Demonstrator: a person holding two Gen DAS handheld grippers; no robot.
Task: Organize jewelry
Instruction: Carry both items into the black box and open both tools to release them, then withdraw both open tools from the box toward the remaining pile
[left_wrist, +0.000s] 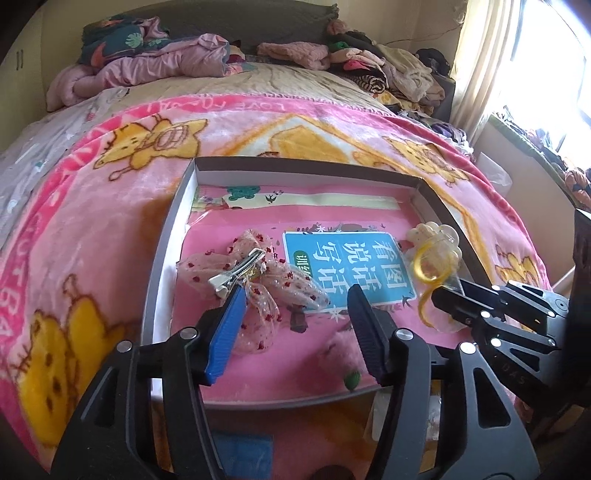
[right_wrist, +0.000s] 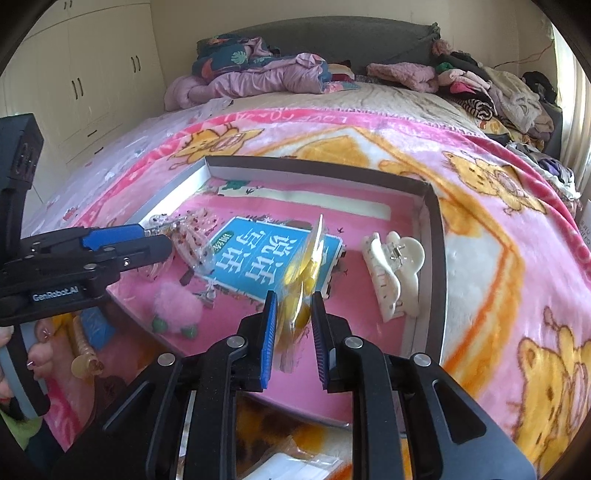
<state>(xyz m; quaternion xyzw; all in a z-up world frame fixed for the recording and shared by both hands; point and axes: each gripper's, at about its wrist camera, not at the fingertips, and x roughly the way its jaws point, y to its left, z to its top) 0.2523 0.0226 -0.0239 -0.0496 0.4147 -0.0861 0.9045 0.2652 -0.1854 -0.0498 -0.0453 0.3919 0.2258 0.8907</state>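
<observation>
The left tongs stand open over the near-left part of a shallow box. Nothing is pinched between them. The blue-padded finger touches or nearly touches a sheer pink bow hair clip with red dots and a silver metal clasp, which lies on the box floor.

The right tongs are narrowly parted around a small clear packet with yellow rings inside. The packet stands on edge between the pads; it is blurred, and I cannot tell whether the pads press on it. In the left wrist view the same packet sits at the tip of the right tongs, just in front of a cream claw clip.

That claw clip lies near the right wall of the box. A pink fluffy pompom with green bits rests near the front edge. The box floor is covered by a pink printed sheet bearing a teal label with Chinese characters.

The box sits on a pink and yellow bear-print blanket spread over a bed. Piled clothes lie by the headboard. Cream wardrobe doors stand at the left.

A hand with painted nails holds the left tongs' grip.
</observation>
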